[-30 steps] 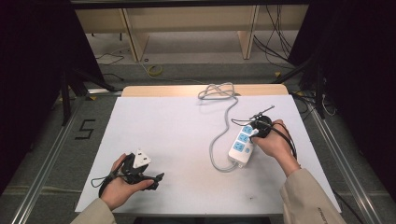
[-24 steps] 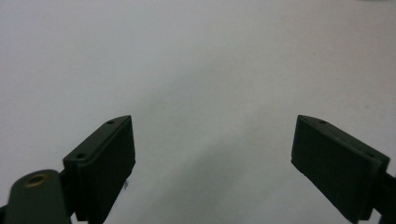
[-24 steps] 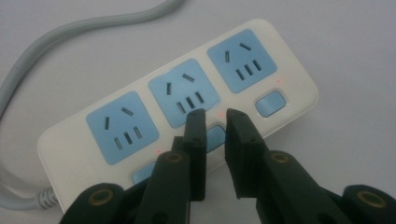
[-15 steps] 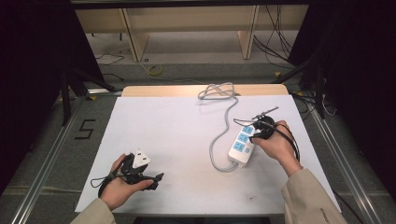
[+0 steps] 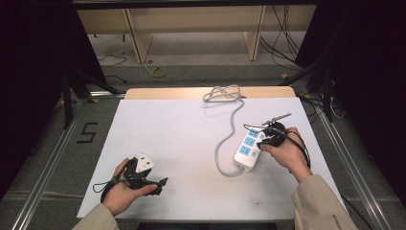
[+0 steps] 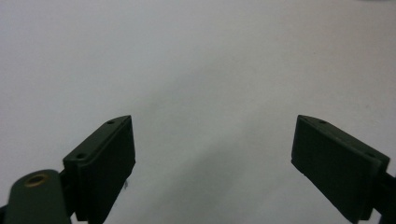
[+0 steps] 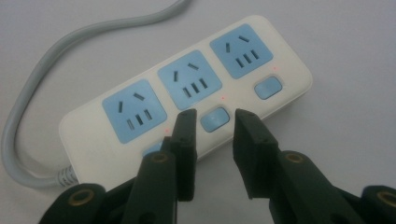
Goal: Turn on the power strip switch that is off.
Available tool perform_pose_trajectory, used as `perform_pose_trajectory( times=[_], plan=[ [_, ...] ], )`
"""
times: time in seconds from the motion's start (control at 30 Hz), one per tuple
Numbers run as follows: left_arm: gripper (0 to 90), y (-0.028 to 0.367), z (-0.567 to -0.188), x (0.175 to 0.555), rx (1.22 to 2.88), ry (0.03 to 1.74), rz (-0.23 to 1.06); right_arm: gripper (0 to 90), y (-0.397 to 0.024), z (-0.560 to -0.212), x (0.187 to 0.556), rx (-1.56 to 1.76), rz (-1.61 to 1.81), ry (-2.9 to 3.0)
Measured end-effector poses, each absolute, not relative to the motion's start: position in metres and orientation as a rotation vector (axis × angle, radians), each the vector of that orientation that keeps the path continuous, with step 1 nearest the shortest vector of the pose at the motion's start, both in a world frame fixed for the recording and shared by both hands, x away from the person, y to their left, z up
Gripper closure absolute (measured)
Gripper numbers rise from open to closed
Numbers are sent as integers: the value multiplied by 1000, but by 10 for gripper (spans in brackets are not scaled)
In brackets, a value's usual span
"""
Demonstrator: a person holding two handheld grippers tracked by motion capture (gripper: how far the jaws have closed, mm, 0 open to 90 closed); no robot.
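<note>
A white power strip (image 5: 247, 149) with three blue sockets and blue switches (image 7: 187, 93) lies on the white table, right of centre. Its grey cable (image 5: 225, 143) loops back to a coil (image 5: 222, 93) at the far edge. My right gripper (image 5: 264, 139) hovers over the strip's near long side. Its jaws have just been opening and stand partly apart (image 7: 215, 116), pressing on nothing, with the middle switch showing in the gap beyond their tips. My left gripper (image 5: 155, 184) rests at the front left, jaws wide open (image 6: 212, 140) over bare table.
The white table sheet (image 5: 182, 134) ends at a wooden strip (image 5: 158, 92) at the back. Metal rails run along both sides, and a "5" mark (image 5: 86, 132) is on the floor to the left. Shelf legs and loose cables lie beyond the table.
</note>
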State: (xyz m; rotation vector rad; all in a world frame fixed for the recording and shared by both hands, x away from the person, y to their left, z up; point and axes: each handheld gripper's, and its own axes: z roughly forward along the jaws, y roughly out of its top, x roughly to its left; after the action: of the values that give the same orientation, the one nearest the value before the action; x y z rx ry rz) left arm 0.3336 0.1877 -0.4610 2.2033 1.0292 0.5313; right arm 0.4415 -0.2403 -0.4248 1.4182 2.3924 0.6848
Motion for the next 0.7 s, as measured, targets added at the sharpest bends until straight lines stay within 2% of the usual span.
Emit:
perform_pose_trajectory(
  times=[0.7],
  plan=[
    [132, 188, -461, 333, 2201, 1038, 527, 646, -240, -419, 425, 1361, 771, 2377]
  ],
)
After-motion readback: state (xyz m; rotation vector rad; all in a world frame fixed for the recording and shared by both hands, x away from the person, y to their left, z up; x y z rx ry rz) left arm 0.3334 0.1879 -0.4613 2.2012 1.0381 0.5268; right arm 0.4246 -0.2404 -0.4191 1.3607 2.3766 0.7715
